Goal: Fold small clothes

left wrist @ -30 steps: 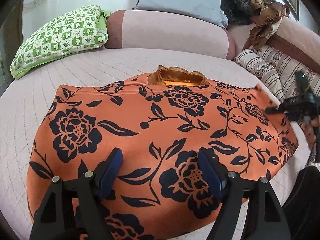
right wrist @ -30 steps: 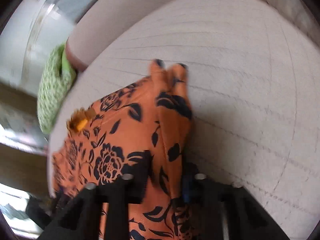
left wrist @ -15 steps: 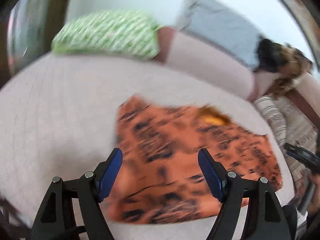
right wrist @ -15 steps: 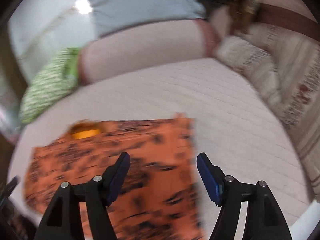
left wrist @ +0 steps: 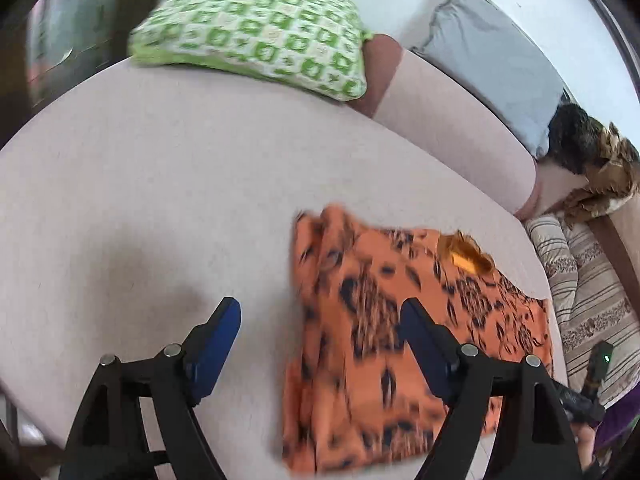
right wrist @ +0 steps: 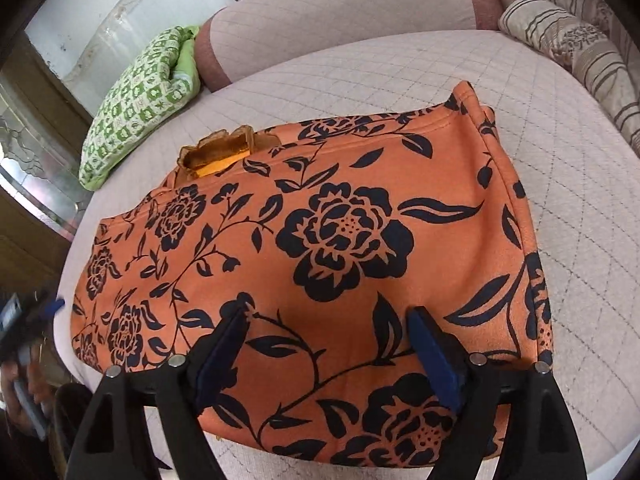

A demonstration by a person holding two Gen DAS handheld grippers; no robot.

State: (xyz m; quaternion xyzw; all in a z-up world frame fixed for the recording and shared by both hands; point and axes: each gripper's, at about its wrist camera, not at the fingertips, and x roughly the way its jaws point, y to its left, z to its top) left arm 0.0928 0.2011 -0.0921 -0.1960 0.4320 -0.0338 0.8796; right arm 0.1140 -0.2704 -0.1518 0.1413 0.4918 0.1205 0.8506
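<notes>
An orange garment with a black flower print (right wrist: 340,240) lies folded and flat on the pale quilted bed (right wrist: 460,64), its frilled orange collar (right wrist: 216,152) at the far edge. In the left wrist view the garment (left wrist: 392,332) is blurred and sits to the right. My left gripper (left wrist: 320,332) is open and empty, over the garment's left edge and bare bed. My right gripper (right wrist: 328,332) is open and empty, over the garment's near part. The left gripper shows blurred at the left edge of the right wrist view (right wrist: 24,320).
A green-and-white patterned pillow (left wrist: 256,32) lies at the far left of the bed. A pink bolster (left wrist: 452,120) and grey pillow (left wrist: 492,52) run along the back. Striped cushions (left wrist: 592,304) and a brown-black heap (left wrist: 592,168) are at the right.
My right gripper has let go of the garment's side and opened, now facing its near part. My left gripper has swung left, off the garment's middle toward its left edge.
</notes>
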